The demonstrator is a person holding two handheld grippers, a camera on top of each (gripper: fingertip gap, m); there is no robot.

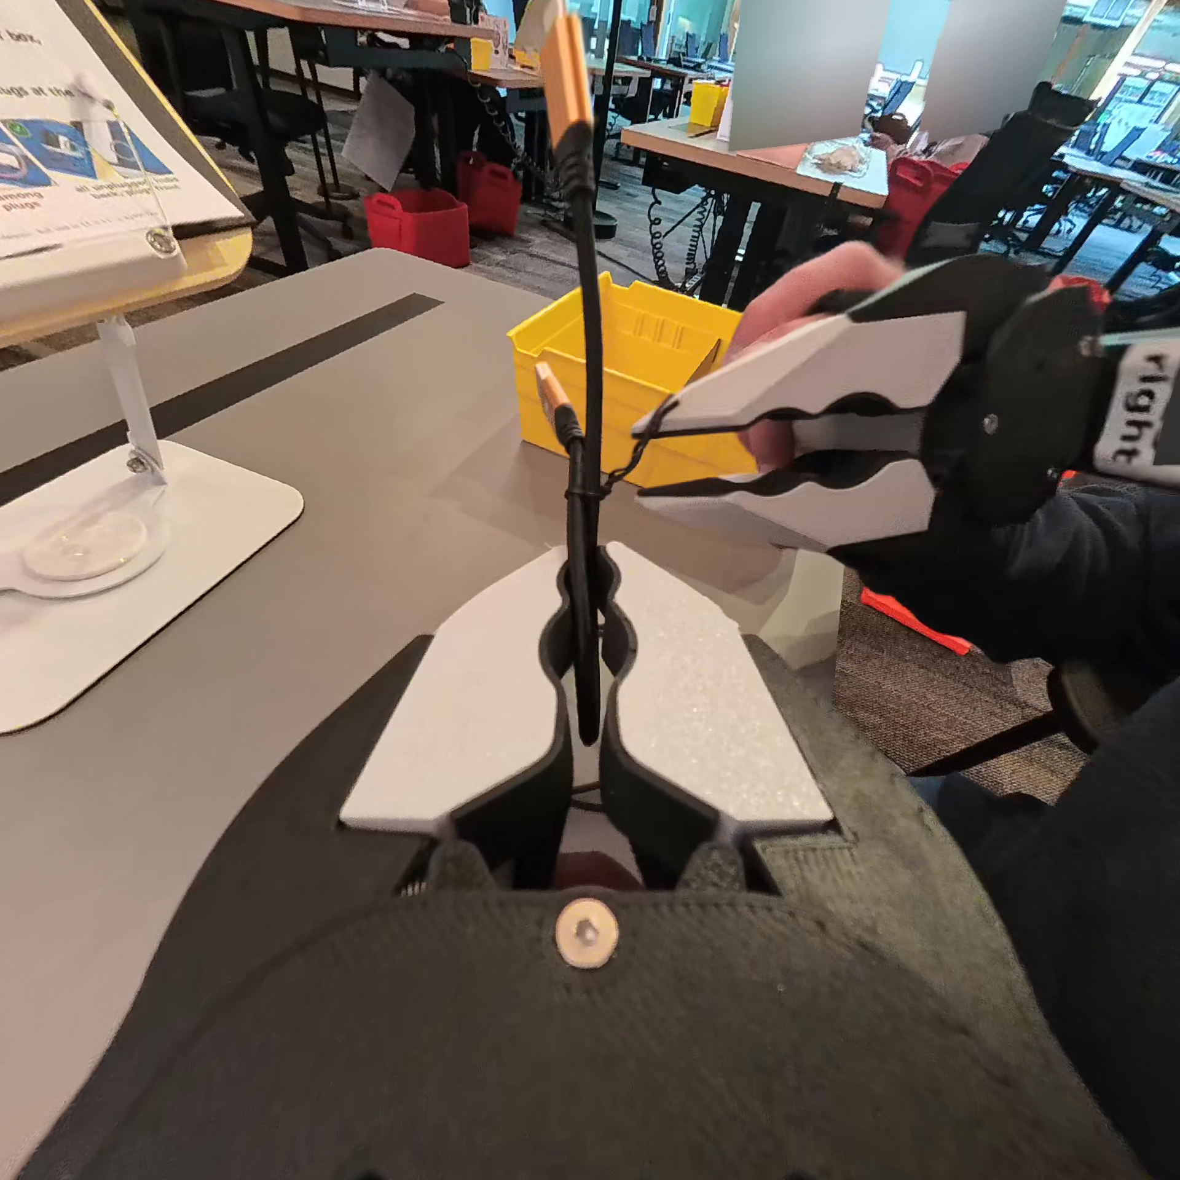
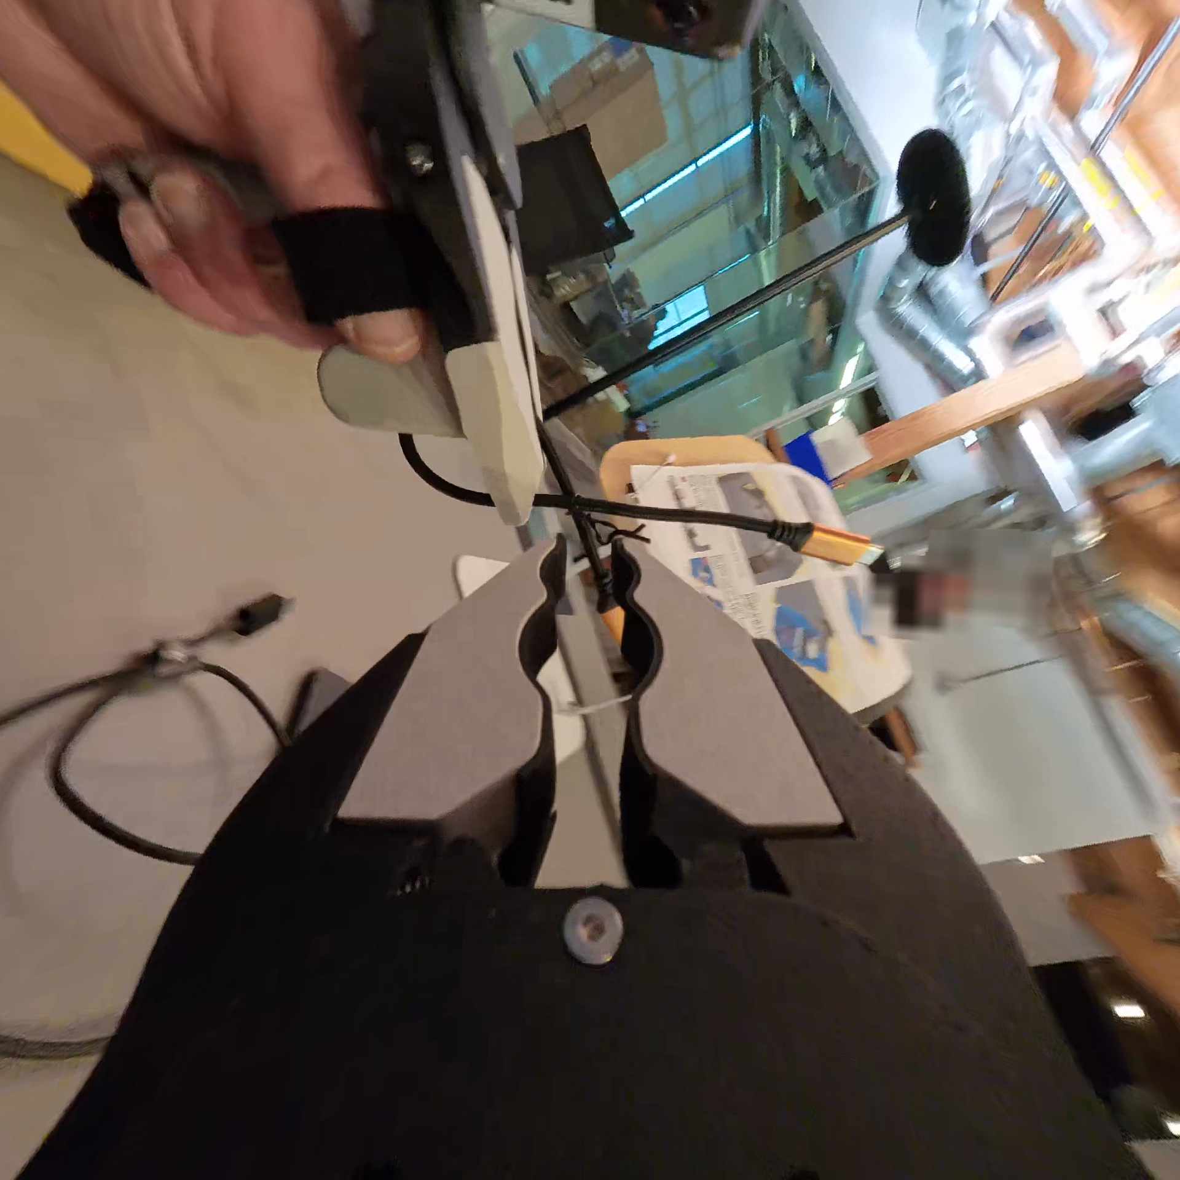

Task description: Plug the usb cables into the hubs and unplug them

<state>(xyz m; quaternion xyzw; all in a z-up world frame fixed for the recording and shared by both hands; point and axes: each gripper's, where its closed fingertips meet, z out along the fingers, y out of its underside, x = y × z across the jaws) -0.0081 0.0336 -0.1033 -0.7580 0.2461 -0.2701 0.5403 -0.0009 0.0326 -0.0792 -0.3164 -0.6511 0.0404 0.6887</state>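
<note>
A black USB cable (image 1: 590,357), folded double, has an orange plug at each end: a long one high up (image 1: 567,83) and a short one lower (image 1: 550,389). A thin black twist tie (image 1: 586,495) binds the two strands. My left gripper (image 1: 586,562) is shut on the cable just below the tie and holds it upright above the grey table (image 1: 319,383). My right gripper (image 1: 648,456) comes in from the right, jaws slightly apart, with the tie's loose end at its upper fingertip. In the right wrist view my right gripper (image 2: 590,549) straddles the tied cable (image 2: 670,511).
A yellow bin (image 1: 638,357) stands behind the cable. A white stand (image 1: 128,511) holding an instruction sheet is at the left. Another black cable (image 2: 159,664) lies looped on the table. Red bins (image 1: 415,223) and desks are beyond the table edge.
</note>
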